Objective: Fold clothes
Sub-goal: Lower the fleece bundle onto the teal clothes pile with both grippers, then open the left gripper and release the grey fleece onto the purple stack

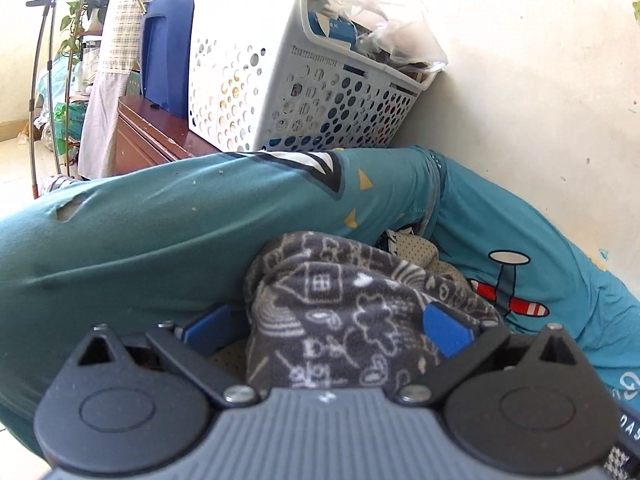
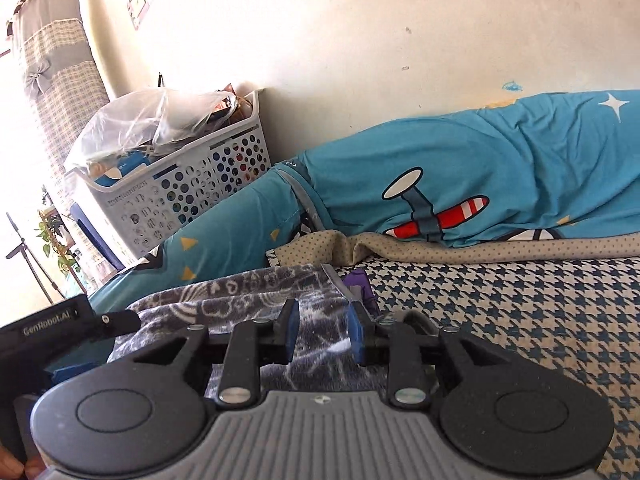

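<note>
A grey fleece garment (image 1: 340, 312), printed all over with white line drawings of houses, clouds and hearts, is being shown bunched into a thick, rounded fold. It is lying on a bed, on a blue-and-cream houndstooth sheet (image 2: 520, 320), just in front of a long teal pillow (image 1: 160, 232).

In the left wrist view, the fleece is being straddled by the left gripper (image 1: 324, 330): the jaws are spread wide, with a blue pad (image 1: 446, 330) pressed against the fabric on the one side and the other pad partly hidden beside the fold; a firm pinch cannot be confirmed.

In the right wrist view, a flatter stretch of the same garment (image 2: 224, 292) is being pinched by the right gripper (image 2: 322, 334), its jaws brought close together with a band of fleece between the pads. A grey hem is running along the edge nearest the sheet.

Behind, a teal duvet (image 2: 500, 168) printed with a red-and-white striped aeroplane is being heaped against the cream wall (image 2: 360, 40). A white perforated laundry basket (image 1: 280, 92), crammed with plastic bags and boxes, is standing beside the pillow.
</note>
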{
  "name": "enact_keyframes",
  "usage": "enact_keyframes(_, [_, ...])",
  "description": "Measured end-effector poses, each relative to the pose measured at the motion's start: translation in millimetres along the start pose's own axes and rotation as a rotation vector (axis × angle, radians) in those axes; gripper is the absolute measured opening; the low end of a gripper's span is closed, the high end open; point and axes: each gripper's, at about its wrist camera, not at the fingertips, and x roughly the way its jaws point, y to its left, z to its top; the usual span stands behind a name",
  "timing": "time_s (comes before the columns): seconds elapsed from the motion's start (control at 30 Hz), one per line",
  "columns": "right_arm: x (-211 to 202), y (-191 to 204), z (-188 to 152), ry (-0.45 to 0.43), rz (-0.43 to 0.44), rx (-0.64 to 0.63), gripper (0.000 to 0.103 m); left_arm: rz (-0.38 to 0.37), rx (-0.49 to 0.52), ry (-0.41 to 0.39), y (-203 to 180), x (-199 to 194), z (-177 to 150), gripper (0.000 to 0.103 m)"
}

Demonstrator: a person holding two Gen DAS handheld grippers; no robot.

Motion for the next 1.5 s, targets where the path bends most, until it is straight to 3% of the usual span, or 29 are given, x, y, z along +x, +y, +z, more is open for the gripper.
enact_keyframes(0.07, [-11,1,-6,-0.006,-0.003,-0.016,0.034,-0.022,-0.01,0.006,-1,-12,-3,0.103])
enact_keyframes(0.27, [-6,3,-24,0.107,-0.071,-0.087,0.035,-0.06,0.065,0.055,-20,-29,-22,0.103])
enact_keyframes(0.4, [-24,7,-24,0.085,-0.074,-0.104,0.036,-0.037,0.109,0.062,-27,-34,-31,0.103])
enact_keyframes(0.53, [-43,6,-20,0.094,-0.088,-0.053,0.049,-0.001,0.136,0.068,-31,-39,-40,0.103])
enact_keyframes(0.77, [-66,4,-38,0.208,-0.174,-0.072,0.049,0.013,0.164,0.115,-35,-56,-66,0.103])
enact_keyframes(1.0, [-81,0,-56,0.291,-0.179,-0.098,0.05,0.032,0.17,0.178,-36,-66,-89,0.103])
enact_keyframes(1.5, [-104,-7,-63,0.313,-0.216,-0.109,0.055,0.05,0.216,0.215,-46,-77,-118,0.103])
